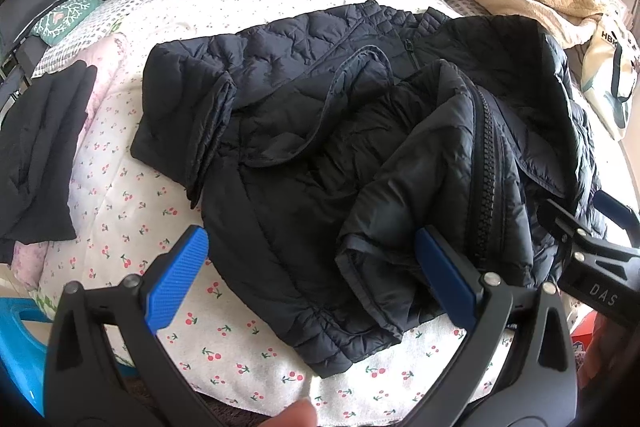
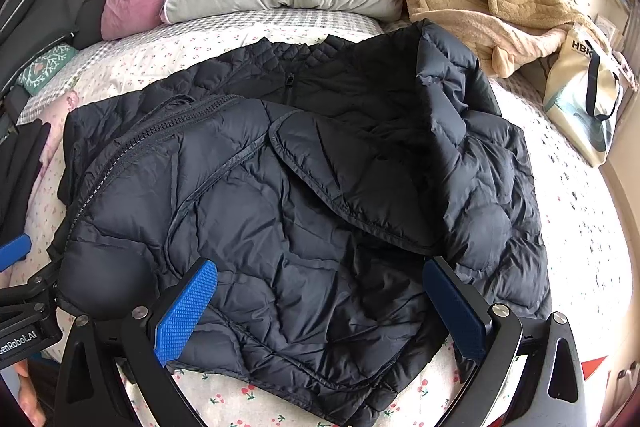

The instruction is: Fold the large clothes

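Jacket between right claw fingers.

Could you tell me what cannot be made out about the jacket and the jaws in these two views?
- Left wrist view: black jacket right sleeve, buried under folded fabric.
- Right wrist view: jacket hem, cut off by right gripper.
- Tote bag lettering, cropped at "HBK".

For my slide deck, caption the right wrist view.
Open right hand-held gripper over a half-folded black puffer jacket on a cherry-print bed.
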Demonstrator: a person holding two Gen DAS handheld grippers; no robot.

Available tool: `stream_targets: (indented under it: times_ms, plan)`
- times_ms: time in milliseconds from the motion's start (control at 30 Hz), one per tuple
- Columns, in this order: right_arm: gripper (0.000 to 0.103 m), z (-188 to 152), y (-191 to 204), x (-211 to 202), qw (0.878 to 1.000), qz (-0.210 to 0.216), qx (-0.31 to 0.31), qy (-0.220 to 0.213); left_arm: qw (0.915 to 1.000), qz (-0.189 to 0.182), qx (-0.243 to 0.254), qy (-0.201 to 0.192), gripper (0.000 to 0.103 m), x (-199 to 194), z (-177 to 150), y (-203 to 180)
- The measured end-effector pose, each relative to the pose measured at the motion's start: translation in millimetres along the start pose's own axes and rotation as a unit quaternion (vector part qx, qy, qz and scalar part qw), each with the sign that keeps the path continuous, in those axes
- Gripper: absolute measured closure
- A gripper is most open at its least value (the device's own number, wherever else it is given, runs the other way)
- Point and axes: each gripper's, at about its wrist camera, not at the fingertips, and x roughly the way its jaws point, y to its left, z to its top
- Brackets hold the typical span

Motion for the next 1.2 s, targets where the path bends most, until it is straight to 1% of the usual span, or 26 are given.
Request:
stream_targets:
  times_ms: [1200]
  plan:
    - [0.0, -1.9, -1.4, 1.2, 1.0, -0.001, 0.0, 0.001, 1.0, -0.001, -0.001, 0.002, 0.0, 0.6, -0.9, -1.4]
